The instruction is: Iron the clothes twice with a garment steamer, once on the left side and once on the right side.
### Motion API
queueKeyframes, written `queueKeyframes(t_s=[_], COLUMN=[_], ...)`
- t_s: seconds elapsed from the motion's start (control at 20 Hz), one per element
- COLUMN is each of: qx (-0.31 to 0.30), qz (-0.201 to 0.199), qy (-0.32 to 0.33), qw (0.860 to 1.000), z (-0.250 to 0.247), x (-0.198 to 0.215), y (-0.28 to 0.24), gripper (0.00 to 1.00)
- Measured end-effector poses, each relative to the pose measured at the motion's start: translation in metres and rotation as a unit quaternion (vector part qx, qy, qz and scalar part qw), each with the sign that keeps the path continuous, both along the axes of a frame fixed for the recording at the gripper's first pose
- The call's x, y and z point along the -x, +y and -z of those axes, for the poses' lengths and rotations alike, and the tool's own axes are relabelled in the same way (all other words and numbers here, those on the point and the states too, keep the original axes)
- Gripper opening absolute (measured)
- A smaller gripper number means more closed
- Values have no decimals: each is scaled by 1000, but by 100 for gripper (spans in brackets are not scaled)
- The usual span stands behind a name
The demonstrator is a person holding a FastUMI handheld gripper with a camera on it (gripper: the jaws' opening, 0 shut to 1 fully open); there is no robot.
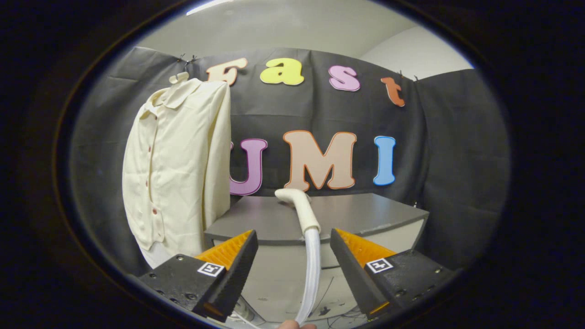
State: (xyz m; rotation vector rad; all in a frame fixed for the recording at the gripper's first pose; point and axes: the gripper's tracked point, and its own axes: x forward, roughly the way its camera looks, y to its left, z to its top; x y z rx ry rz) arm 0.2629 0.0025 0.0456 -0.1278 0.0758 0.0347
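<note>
Gripper [292, 249] fingers spread wide, gripping nothing. Steamer head [299, 208] on grey table [365, 214], its hose [312, 269] running back between fingers. Cream shirt [178, 160] hanging beyond left finger.

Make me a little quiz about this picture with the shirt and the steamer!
1. True or false: the gripper is squeezing the steamer.
2. Where does the shirt hang? A) beside the table, against the cloth wall B) folded on the table C) on the floor
3. Fill in: the steamer's hose runs down between the two ____.

Key: 1 false, the fingers stand open, apart from it. 2 A. 3 fingers.
</note>
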Motion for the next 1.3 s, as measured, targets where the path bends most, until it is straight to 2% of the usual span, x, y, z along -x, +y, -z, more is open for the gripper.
queueKeyframes(t_s=[0.2, 0.45, 0.55, 0.8, 0.95, 1.05, 1.15, 1.25, 1.3], qx=[-4, 4, 13, 35, 46, 30, 15, 12, 16], qz=[5, -5, 4, 48, 38, 41, 67, 62, 59], qy=[10, 81, 108, 199, 247, 257, 267, 263, 251], qw=[1000, 997, 994, 978, 967, 965, 961, 963, 966], z=[-8, 12, 18, 46, 62, 64, 64, 61, 60], x=[-65, -127, -147, -181, -193, -198, -197, -197, -200], y=[-6, 6, 7, -4, 2, 3, -8, -10, -8], gripper=[98, 98, 98, 97, 97, 90, 82, 51, 49])
